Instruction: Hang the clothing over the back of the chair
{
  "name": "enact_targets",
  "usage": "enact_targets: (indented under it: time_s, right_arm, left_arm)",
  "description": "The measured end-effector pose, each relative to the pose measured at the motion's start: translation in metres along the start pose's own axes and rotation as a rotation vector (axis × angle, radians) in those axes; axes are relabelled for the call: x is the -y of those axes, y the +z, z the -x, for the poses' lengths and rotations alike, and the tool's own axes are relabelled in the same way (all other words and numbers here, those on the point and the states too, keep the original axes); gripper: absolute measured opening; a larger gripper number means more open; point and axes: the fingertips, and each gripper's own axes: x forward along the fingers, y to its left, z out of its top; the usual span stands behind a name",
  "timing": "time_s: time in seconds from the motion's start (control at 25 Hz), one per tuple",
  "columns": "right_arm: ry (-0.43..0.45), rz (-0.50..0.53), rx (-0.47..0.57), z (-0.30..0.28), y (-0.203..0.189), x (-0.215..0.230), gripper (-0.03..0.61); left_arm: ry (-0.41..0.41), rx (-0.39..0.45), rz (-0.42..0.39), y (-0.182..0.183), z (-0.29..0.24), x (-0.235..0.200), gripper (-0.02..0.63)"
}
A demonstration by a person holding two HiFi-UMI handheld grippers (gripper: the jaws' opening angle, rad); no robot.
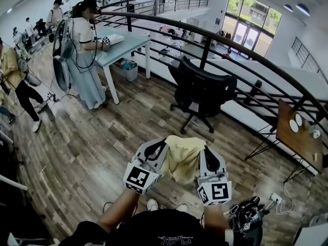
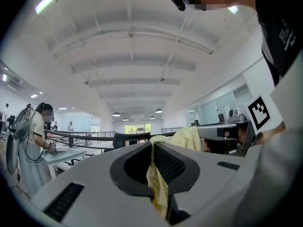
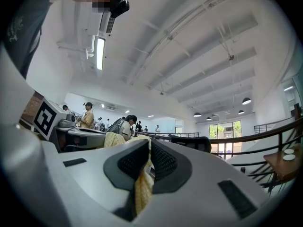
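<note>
Short of the black chair (image 1: 202, 94), yellow clothing (image 1: 183, 158) held up.
Left gripper (image 1: 160, 146) and right gripper (image 1: 206, 151) side by side, jaws of each clamped on the clothing.

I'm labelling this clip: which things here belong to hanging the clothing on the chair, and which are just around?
In the job: yellow clothing, left gripper and right gripper clamped on it, black chair.
Just around: pale desk, railing, wooden side table, power strip.

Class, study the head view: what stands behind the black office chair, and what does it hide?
Behind the black chair runs a black railing, with white surfaces beyond. The chair's back hides part of the lower rails.
</note>
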Motion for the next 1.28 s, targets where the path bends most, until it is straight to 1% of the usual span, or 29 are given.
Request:
enact_targets:
  time_s: [0.24,0.56,0.76,1.0,1.2,1.28]
  right_arm:
    - [-0.006,-0.049,0.005,-0.012,-0.004,-0.008,0.028]
    - [-0.018,-0.026,0.006,-0.024,-0.001,-0.013,0.028]
    - [-0.017,-0.027,0.024,-0.038,0.0,0.004,0.028]
    - [0.011,-0.029,0.036,-0.061,0.0,0.029,0.028]
    - [0.045,-0.022,0.036,-0.079,-0.001,0.051,0.028]
    - [0.05,-0.024,0.043,-0.085,-0.002,0.063,0.028]
  left_arm:
    - [-0.027,0.015,-0.004,-0.001,0.0,-0.016,0.029]
    - [-0.048,0.033,0.001,0.0,-0.002,-0.027,0.029]
    - [-0.039,0.019,-0.003,-0.004,-0.02,-0.033,0.029]
    - [-0.021,0.022,-0.017,-0.004,-0.051,-0.038,0.029]
    - [0.004,0.026,-0.014,-0.003,-0.079,-0.043,0.029]
    - [0.014,0.015,-0.008,-0.005,-0.091,-0.043,0.029]
